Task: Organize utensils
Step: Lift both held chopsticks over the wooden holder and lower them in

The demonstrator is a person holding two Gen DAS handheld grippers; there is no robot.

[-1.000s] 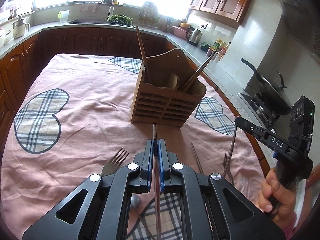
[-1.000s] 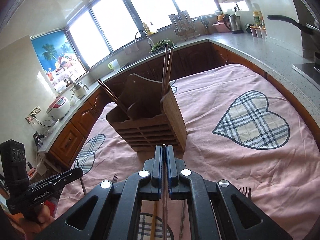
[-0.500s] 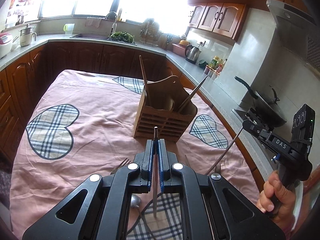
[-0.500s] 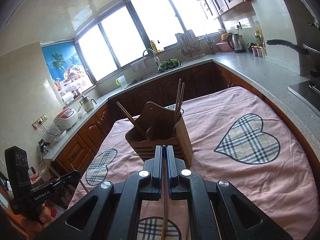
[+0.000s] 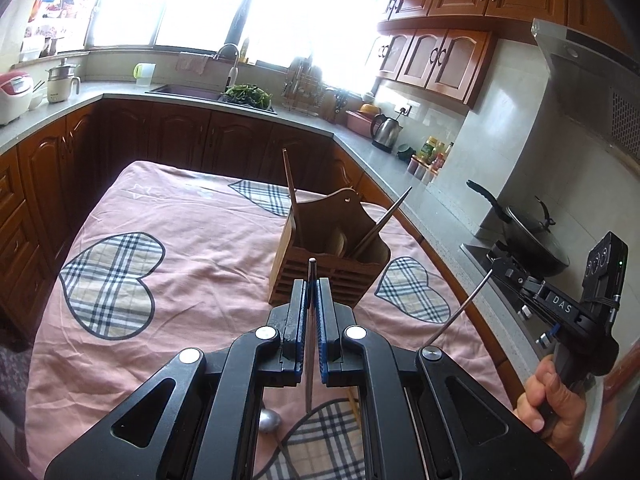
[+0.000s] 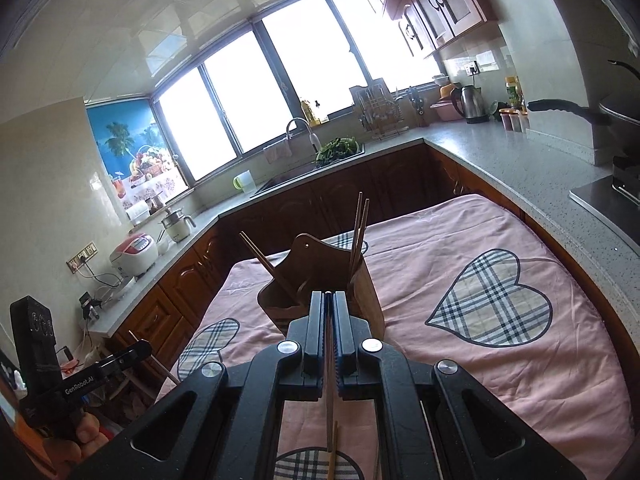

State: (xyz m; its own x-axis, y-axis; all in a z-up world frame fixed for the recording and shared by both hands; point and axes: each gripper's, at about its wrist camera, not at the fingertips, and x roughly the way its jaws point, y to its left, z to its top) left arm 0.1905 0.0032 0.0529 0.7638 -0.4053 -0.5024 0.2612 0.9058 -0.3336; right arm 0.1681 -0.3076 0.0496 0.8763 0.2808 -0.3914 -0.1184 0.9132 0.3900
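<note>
A wooden utensil holder (image 5: 330,256) stands on the pink tablecloth (image 5: 180,240) with chopsticks (image 6: 358,226) leaning in its compartments. The left gripper (image 5: 311,292) is clamped on a thin metal utensil handle (image 5: 309,344), held above the cloth near the holder. The right gripper (image 6: 328,304) is clamped on a slim brown stick, seemingly a chopstick (image 6: 329,396). A spoon (image 5: 269,421) lies on the cloth below.

wooden holder (image 5: 330,258) on tablecloth (image 5: 180,240); chopsticks (image 5: 290,196) inside it.
</note>
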